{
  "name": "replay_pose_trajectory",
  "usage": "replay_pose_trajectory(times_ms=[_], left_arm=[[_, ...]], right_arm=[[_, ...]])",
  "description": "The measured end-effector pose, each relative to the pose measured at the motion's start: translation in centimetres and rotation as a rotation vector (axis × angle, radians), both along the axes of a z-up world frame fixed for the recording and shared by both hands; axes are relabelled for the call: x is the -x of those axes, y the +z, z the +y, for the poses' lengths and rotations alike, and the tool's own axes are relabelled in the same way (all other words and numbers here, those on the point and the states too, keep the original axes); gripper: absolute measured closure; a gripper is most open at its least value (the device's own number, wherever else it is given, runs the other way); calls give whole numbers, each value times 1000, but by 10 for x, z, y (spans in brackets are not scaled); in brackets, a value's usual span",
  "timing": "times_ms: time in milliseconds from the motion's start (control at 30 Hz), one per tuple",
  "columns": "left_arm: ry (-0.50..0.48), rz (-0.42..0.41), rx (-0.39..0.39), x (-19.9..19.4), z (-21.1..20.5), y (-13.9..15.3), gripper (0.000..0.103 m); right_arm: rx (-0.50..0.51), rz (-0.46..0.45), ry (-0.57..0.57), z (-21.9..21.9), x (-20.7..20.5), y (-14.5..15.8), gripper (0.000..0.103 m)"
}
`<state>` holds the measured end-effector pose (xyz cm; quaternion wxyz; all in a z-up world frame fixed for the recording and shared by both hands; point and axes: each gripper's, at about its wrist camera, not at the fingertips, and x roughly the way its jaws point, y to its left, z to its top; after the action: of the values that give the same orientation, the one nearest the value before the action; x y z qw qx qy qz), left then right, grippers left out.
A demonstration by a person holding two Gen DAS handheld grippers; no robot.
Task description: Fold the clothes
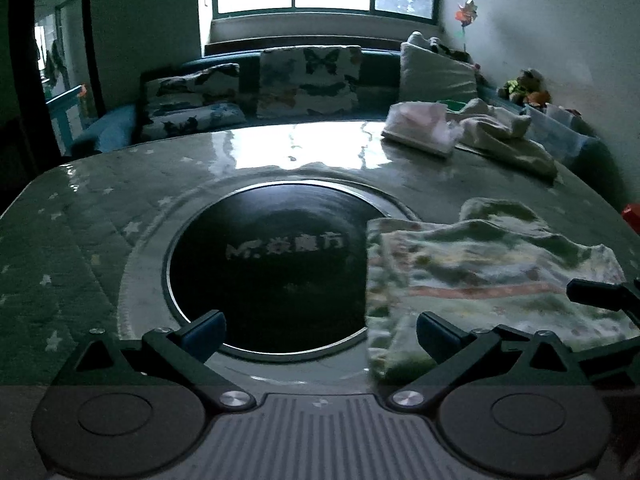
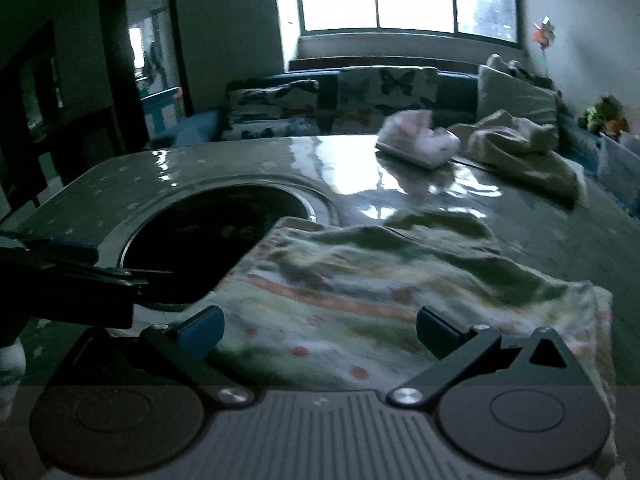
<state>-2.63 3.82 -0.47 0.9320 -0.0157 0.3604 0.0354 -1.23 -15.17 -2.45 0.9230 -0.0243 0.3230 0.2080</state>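
Note:
A patterned garment with green, white and orange print lies folded on the table, partly over the dark round inset. It also shows in the right wrist view. My left gripper is open and empty, low over the table's near edge, with its right finger over the garment's left edge. My right gripper is open and empty, just above the garment's near part. The left gripper shows at the left in the right wrist view; the right gripper's tip shows at the right in the left wrist view.
The table has a glossy star-print cover and a black round inset. A cream garment and a pinkish folded stack lie at the far right. A sofa with cushions stands behind.

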Motion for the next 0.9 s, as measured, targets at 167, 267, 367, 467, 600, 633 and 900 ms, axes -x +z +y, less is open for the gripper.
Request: replay_pose_trajectory(times_ms=[167,267,367,467,600,633,900], left_arm=[[-21,11,4,3,-9,-1,0],[-39,22,3,5,-15,-3,0],[-53,31,4,6,-19,-5,0],[-65,35,1,9,-24,-6,0],[-76,41,1,11,-29,-7,0],[-79,42,0,11,-30,-7,0],[-100,49,-3,16,-39,-10,0]], right_arm=[[7,-5,-24,-14,10,1,0],[29,-14,-31,-18,16,1,0],[38,-8,-39,-22,19,0,0],[37,-4,-51,-27,21,-1,0],[33,-1,-67,-32,25,0,0],[34,1,-71,-34,26,-1,0],[23,14,-107,-47,34,-4,0]])
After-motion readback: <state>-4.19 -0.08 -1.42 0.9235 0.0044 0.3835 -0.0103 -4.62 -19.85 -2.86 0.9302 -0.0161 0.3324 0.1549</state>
